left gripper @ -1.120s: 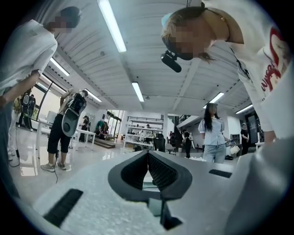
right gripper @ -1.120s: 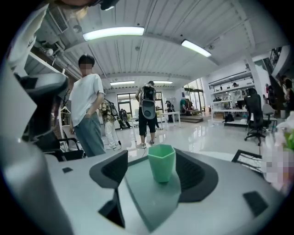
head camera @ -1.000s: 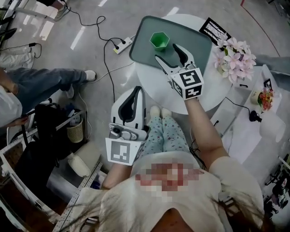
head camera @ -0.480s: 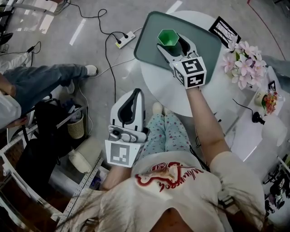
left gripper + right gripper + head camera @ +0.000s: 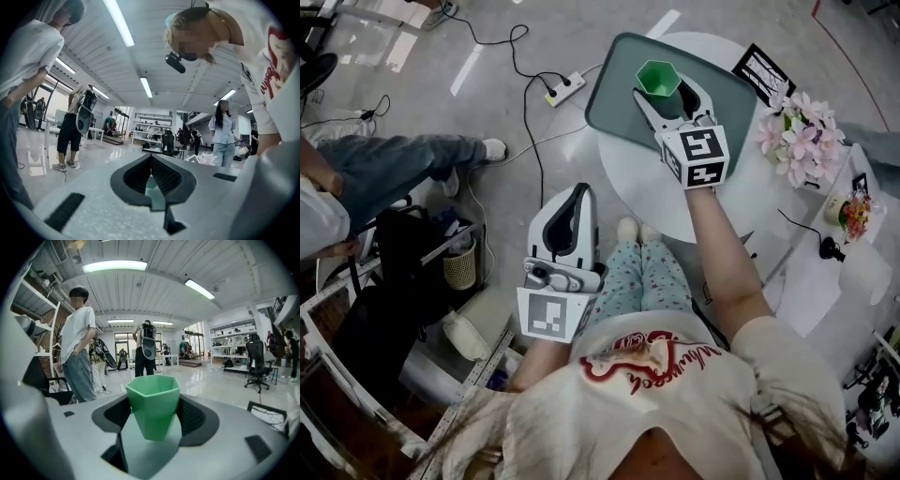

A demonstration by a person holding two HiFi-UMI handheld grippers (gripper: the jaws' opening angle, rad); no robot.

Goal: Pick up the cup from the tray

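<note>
**Cup**: green, faceted, narrowing toward the base. It is standing upright on the tray in the upper centre of the head view. The tray is lying on a round white table.

**Right gripper**: it is reaching across the tray with its jaws standing apart, one on each side of the cup. In the right gripper view the cup is filling the gap between the pads, and its base appears to be resting on the tray. Whether the pads are touching the cup's walls cannot be told.

**Left gripper**: it is hanging low in the centre-left of the head view, over the person's lap and well apart from the table. Its jaws are pressing together on nothing.

**Flowers**: these are sitting at the right edge of the table, well apart from the cup.

**Step in hand (judged):** the reach is looking complete and the grasp is pending; the cup is not yet lifted.

**Next move (judged):** it is calling for an even squeeze on the sloped walls, taken just under the rim so the taper is not letting the cup slip, and then a straight rise clear of the tray.
</note>
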